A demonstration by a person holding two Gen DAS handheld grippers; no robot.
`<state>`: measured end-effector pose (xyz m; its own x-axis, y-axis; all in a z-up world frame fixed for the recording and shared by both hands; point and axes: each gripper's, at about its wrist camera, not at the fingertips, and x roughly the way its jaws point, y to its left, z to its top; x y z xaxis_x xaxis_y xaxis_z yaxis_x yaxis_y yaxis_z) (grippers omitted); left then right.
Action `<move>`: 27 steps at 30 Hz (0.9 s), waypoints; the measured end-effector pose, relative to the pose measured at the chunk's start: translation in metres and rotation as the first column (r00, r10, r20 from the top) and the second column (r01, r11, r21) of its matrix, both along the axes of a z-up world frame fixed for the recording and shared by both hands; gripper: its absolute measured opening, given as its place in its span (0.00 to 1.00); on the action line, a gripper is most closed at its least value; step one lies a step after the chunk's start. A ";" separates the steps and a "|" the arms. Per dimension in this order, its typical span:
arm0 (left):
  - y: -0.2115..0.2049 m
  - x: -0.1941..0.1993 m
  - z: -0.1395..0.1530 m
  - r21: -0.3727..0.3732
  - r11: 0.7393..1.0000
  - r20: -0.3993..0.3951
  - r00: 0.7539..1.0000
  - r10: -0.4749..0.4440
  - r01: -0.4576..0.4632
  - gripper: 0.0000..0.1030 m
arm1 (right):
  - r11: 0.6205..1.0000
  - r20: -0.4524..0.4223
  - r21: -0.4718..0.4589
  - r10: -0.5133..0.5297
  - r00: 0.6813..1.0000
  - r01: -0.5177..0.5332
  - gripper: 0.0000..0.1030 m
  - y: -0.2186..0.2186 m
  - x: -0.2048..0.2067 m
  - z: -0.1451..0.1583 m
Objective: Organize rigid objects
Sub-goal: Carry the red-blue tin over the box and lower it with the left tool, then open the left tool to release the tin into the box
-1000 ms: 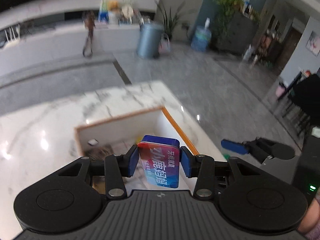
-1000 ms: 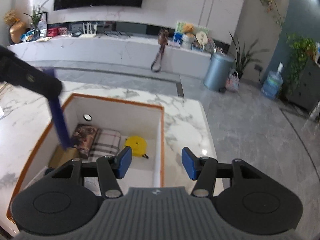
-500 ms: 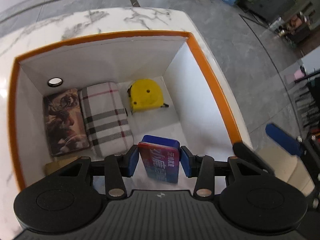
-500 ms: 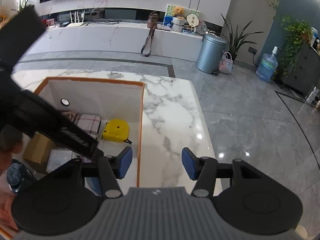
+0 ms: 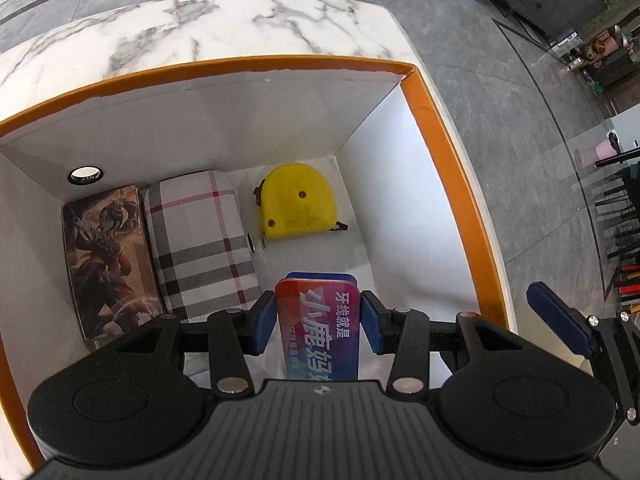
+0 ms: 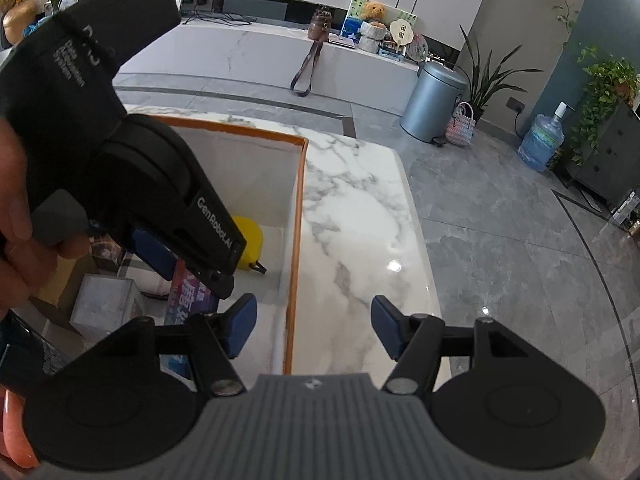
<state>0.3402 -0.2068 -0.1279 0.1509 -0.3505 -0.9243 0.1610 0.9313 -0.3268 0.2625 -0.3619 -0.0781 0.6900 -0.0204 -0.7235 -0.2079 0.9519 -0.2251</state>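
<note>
Orange-rimmed box (image 5: 448, 168) sits on the marble worktop (image 5: 240, 28). Left tongs (image 5: 319, 322) clench a red-and-blue tin (image 5: 320, 328) low inside it, near the yellow tape measure (image 5: 298, 202) and plaid case (image 5: 204, 240); the tin perhaps touches the floor. Right tongs (image 6: 313, 328), empty, have just been widening over the box's rim.

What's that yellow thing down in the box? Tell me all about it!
The yellow tape measure is a rounded, hard plastic-looking case with two small screws showing and a dark tip poking out at its lower right. It lies flat on the white floor of the orange-rimmed box, near the back right corner, just right of the plaid case. No claw touches it.
</note>
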 end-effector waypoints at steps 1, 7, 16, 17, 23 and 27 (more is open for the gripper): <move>0.001 -0.001 0.000 0.000 1.000 -0.002 1.000 -0.002 0.002 0.52 | 1.000 -0.001 -0.001 -0.001 1.000 0.001 0.64 0.000 -0.001 0.000; 0.007 -0.006 0.008 -0.022 1.000 0.014 1.000 0.000 0.001 0.62 | 1.000 -0.004 -0.003 -0.005 1.000 0.005 0.65 0.002 -0.002 0.004; 0.030 -0.041 0.061 -0.037 0.999 0.152 0.988 -0.004 0.010 0.62 | 1.000 0.020 -0.003 -0.001 1.000 0.001 0.68 0.008 -0.015 0.017; 0.032 -0.047 0.068 -0.031 0.999 0.175 0.985 -0.005 0.011 0.62 | 1.000 0.027 0.000 0.000 1.000 0.000 0.68 0.009 -0.018 0.019; 0.043 -0.085 0.108 0.032 0.999 0.326 0.945 -0.023 0.014 0.62 | 1.000 0.063 0.015 0.009 0.998 -0.010 0.68 0.016 -0.041 0.037; 0.047 -0.109 0.131 0.080 0.997 0.414 0.910 -0.035 0.002 0.62 | 0.999 0.097 0.042 0.013 0.995 -0.017 0.68 0.020 -0.058 0.053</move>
<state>0.2310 -0.1595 0.0031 0.5204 -0.2875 -0.8041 0.2836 0.9464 -0.1548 0.2041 -0.3419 -0.0250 0.7570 0.0204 -0.6531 -0.2016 0.9580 -0.2037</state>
